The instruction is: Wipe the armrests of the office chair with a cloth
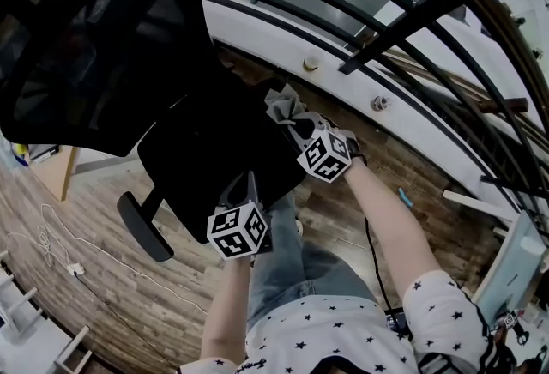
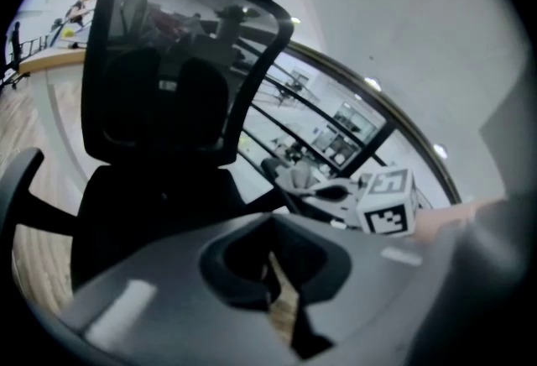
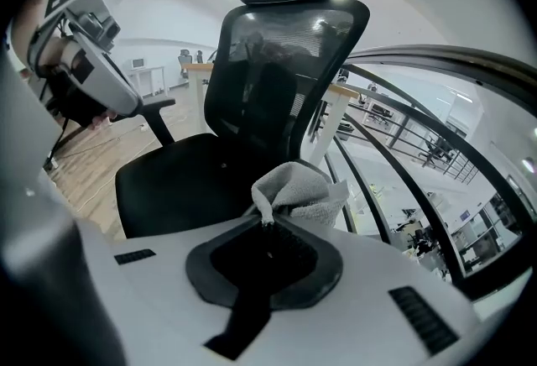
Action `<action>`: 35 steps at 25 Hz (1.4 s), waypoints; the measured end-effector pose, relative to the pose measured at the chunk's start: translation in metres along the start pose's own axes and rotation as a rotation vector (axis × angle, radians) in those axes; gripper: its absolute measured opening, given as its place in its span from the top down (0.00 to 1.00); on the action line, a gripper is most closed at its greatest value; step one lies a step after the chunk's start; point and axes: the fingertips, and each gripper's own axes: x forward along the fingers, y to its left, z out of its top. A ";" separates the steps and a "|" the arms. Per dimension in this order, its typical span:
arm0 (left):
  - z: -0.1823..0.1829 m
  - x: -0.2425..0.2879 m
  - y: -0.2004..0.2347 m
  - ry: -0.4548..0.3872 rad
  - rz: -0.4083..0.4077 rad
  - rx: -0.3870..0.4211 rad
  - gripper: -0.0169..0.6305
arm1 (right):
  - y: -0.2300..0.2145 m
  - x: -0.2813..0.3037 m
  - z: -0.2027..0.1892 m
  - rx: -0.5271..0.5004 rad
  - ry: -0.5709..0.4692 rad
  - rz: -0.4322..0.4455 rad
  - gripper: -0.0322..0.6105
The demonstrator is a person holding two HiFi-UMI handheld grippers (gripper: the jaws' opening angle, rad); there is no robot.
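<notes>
right claw (image 1: 302, 125) holds the cloth (image 1: 286, 103) at the office chair's (image 1: 214, 153) far right edge in head view, judged ready to wipe. left gripper view: left claw (image 2: 270, 255) closed, empty, held clear; cloth rests on the armrest (image 2: 273, 171). right gripper view: jaws clamped on a cloth fold.

The pale grey terry cloth (image 3: 298, 192) pinched in the right gripper (image 3: 267, 223) looks soft, nubbly and matt. Beyond it, the black office chair (image 3: 277, 62) has a see-through mesh back and a dull woven seat. Left of the left gripper (image 1: 250, 183), its black plastic armrest (image 1: 144, 226) is smooth; underneath, the brown wood-plank floor (image 1: 94, 286) shows grain.
</notes>
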 end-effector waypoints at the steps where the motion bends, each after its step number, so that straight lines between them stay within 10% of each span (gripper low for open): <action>1: -0.001 -0.001 -0.002 -0.001 -0.002 0.001 0.97 | 0.002 -0.002 -0.002 0.002 0.002 -0.001 0.91; 35: -0.038 -0.035 -0.039 -0.026 -0.009 0.044 0.97 | 0.053 -0.058 -0.059 0.060 0.024 -0.011 0.91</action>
